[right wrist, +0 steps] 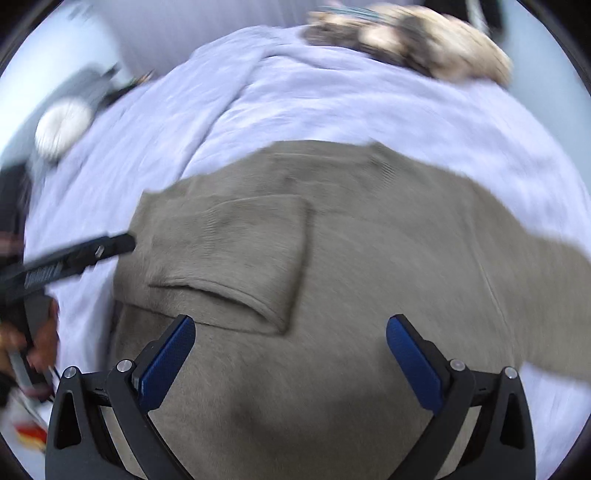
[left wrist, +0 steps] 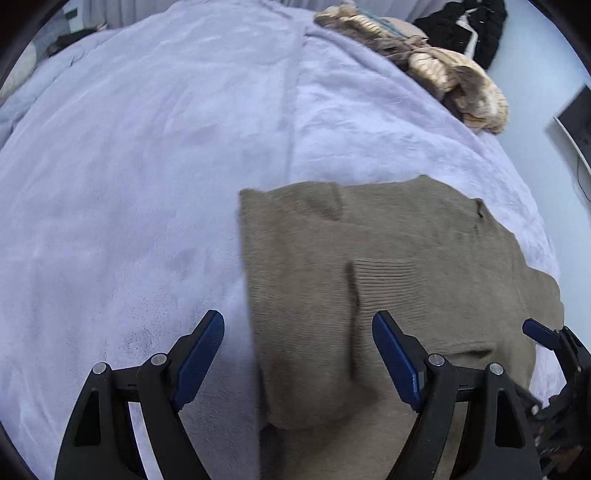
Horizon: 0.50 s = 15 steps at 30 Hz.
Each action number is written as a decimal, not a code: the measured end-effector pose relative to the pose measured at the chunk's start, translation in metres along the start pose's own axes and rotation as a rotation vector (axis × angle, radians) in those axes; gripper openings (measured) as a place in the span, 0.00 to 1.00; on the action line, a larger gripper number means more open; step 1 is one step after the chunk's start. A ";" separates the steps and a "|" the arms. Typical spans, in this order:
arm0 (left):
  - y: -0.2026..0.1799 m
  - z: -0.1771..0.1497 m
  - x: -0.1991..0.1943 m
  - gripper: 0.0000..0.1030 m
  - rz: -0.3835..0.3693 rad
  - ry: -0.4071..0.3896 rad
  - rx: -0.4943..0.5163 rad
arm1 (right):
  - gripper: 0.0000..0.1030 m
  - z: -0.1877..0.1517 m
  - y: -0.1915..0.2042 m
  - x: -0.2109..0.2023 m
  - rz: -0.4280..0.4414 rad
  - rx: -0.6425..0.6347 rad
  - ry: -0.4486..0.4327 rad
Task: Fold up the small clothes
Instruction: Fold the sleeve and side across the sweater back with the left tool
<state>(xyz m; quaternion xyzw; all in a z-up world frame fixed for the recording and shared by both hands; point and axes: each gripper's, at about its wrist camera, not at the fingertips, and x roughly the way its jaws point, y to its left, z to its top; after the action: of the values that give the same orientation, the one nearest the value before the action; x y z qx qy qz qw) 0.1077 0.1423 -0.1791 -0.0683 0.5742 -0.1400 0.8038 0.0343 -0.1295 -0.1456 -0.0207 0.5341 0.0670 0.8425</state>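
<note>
A: Logging the left side first. The left gripper (left wrist: 297,354) is hanging over the near left edge of the olive knit sweater (left wrist: 388,266), jaws standing wide, nothing between the blue pads (left wrist: 201,354). One pad is sitting over the lilac blanket (left wrist: 129,184), the other over the knit.

B: Where is the garment lying?

A: It is lying flat on the blanket, filling the wrist view from 3 o'clock down to 6 o'clock. In the right wrist view one sleeve is lying doubled in across the body, cuff pointing toward 7 o'clock. The other sleeve is trailing off toward 3 o'clock, not yet folded.

B: And the right side?

A: The right gripper (right wrist: 290,363) is hovering above the sweater's middle, jaws also spread wide, gripping nothing. That view is smearing, so finer detail is not reading.

B: Anything else on the bed?

A: A cream fuzzy pile (left wrist: 454,77) is sitting at 1 o'clock at the far edge, well apart, with a black garment (left wrist: 469,26) beyond it.

B: Progress?

A: I am judging it as early to middle: one sleeve in, the other sleeve and the body folds remaining. Whether the pile is waiting its turn, I cannot tell
</note>
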 end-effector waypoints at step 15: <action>0.019 -0.009 0.032 0.81 -0.026 0.036 -0.031 | 0.24 -0.028 -0.137 0.020 0.268 0.827 -0.100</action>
<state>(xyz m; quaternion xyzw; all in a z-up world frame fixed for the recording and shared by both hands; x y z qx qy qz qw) 0.1114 0.1512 -0.2158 -0.0857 0.5897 -0.1427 0.7903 0.0359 -0.2660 -0.1811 0.3910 0.4726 -0.0428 0.7886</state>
